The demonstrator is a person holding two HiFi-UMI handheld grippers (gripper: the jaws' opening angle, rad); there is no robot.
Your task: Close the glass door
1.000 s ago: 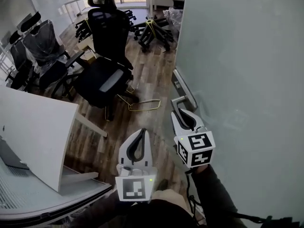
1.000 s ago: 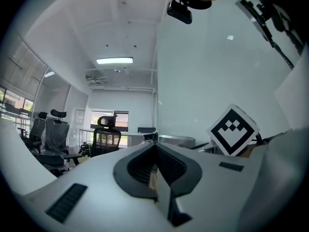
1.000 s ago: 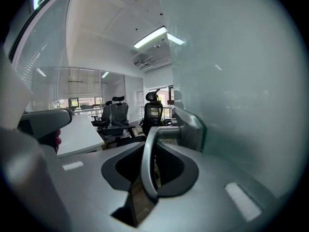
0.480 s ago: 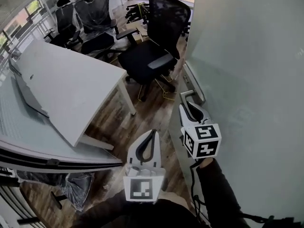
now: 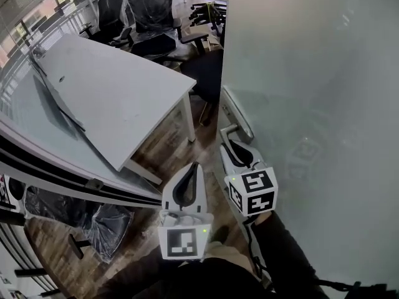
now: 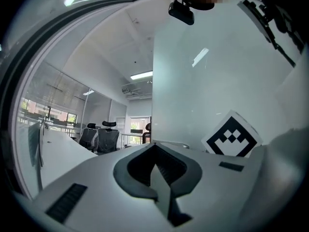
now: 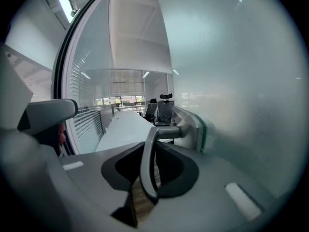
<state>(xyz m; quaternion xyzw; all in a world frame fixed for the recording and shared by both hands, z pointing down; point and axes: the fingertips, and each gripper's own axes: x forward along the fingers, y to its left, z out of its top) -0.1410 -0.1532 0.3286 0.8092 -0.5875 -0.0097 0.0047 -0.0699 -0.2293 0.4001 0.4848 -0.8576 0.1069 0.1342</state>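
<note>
The frosted glass door (image 5: pixel 312 73) fills the right of the head view, and its edge stands close to a white desk. Its metal lever handle (image 5: pixel 228 133) juts from a lock plate (image 5: pixel 237 113). My right gripper (image 5: pixel 232 148) is shut on that handle; in the right gripper view the bent handle (image 7: pixel 150 158) runs down between the jaws of the right gripper (image 7: pixel 146 180). To its left, my left gripper (image 5: pixel 192 170) hangs in the air, shut and holding nothing. In the left gripper view the left gripper (image 6: pixel 155 169) points along the glass door (image 6: pixel 203 95).
A large white desk (image 5: pixel 112 98) stands left of the door's edge, with black office chairs (image 5: pixel 149 17) behind it. A glass partition with blinds (image 5: pixel 25 23) runs along the far left. A dark plastic-wrapped thing (image 5: pixel 103 229) lies on the wooden floor (image 5: pixel 168 148).
The door has swung with my right gripper still on the handle. The chairs have slid to the back of the view, and the white desk now lies close to the door edge. The left gripper moved along.
</note>
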